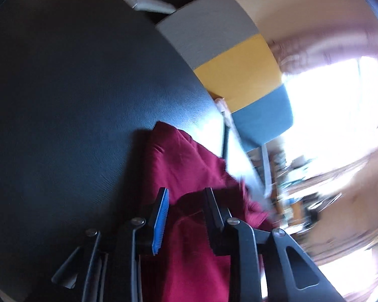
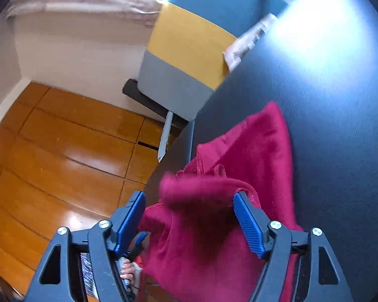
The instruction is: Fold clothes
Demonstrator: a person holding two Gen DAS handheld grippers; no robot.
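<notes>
A dark red garment (image 1: 186, 161) lies crumpled at the edge of a black table (image 1: 75, 88). It also shows in the right wrist view (image 2: 254, 151), partly hanging over the table edge. My left gripper (image 1: 186, 196) is open, its fingers astride a fold of the red cloth without pinching it. My right gripper (image 2: 189, 201) is open wide, with a raised fold of the garment bunched between its blue pads (image 2: 249, 224), apart from both.
A chair with grey, yellow and blue panels (image 2: 189, 47) stands against the table (image 2: 327, 100). Orange wooden floor (image 2: 63, 146) lies to the left. A bright window (image 1: 335, 100) and cluttered shelves are beyond the table. A folded paper (image 2: 249, 40) rests near the table edge.
</notes>
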